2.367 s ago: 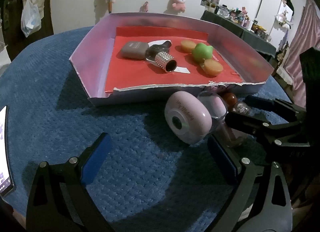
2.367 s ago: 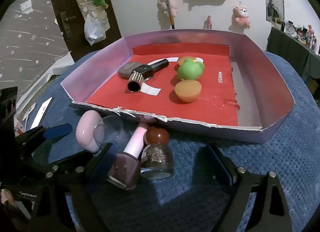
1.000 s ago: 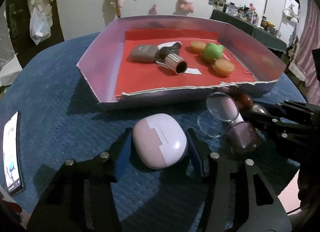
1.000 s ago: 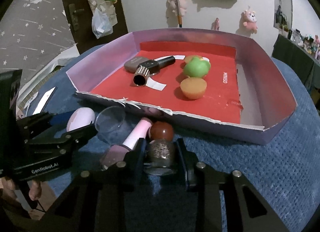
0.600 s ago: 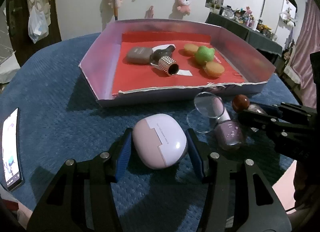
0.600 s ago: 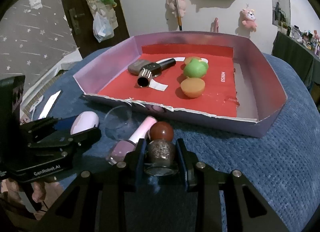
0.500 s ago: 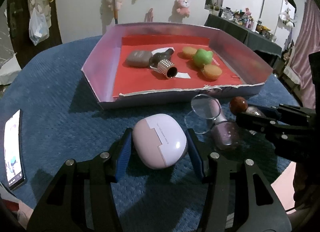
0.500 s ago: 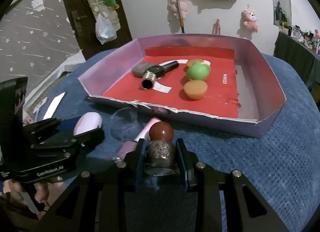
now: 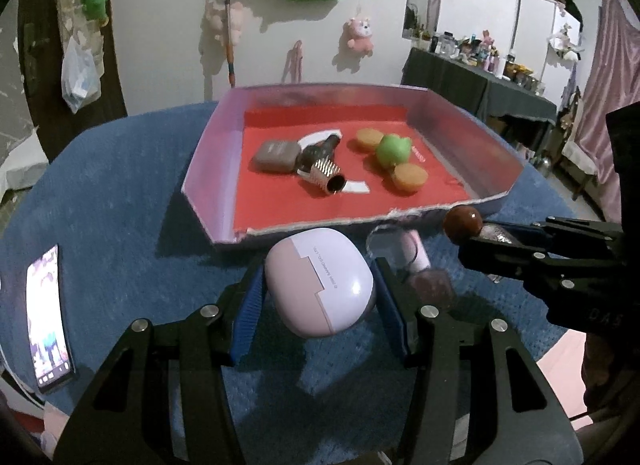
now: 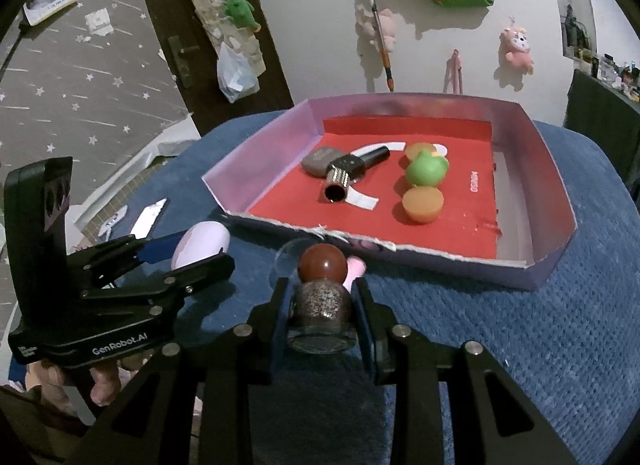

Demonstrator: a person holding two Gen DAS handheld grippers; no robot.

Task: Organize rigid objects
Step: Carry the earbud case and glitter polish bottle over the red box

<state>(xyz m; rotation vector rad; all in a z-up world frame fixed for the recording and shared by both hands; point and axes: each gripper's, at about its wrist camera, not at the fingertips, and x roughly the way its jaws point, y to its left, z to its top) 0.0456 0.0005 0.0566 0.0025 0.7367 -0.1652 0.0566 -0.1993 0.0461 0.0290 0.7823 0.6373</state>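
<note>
Your left hand-held gripper is clamped on the pink case, the tray just ahead of it. Your right hand-held gripper pinches the glitter bottle by its body. Only the left view shows the phone off to its left and the pink polish bottle lying between both grippers; the right view shows fingers under the left one.
</note>
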